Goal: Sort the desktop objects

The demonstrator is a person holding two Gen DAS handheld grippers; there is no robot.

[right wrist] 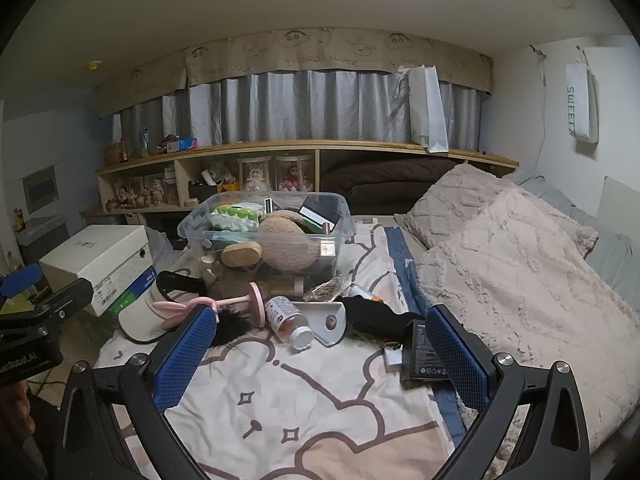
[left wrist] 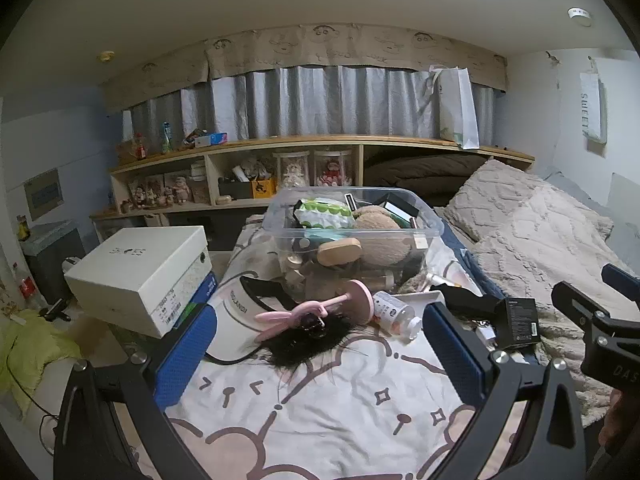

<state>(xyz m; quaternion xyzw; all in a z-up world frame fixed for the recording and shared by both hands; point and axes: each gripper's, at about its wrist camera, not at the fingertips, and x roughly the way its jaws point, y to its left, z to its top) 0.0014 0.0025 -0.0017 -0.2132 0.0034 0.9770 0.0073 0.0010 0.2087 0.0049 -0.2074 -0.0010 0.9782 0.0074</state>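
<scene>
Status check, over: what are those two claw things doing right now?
Left gripper and right gripper: jaws wide open, empty. Loose items unsorted in front of clear bin. Pink stand lies over black hairpiece.

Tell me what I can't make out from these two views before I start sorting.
- Bottom of the clear bin: both views, buried under the plush toy and packets.
- Label text on the pill bottle: too small.
- Black box: right view, partly behind the right tool finger.
- Hairpiece: left view, dark, shape unclear.
</scene>
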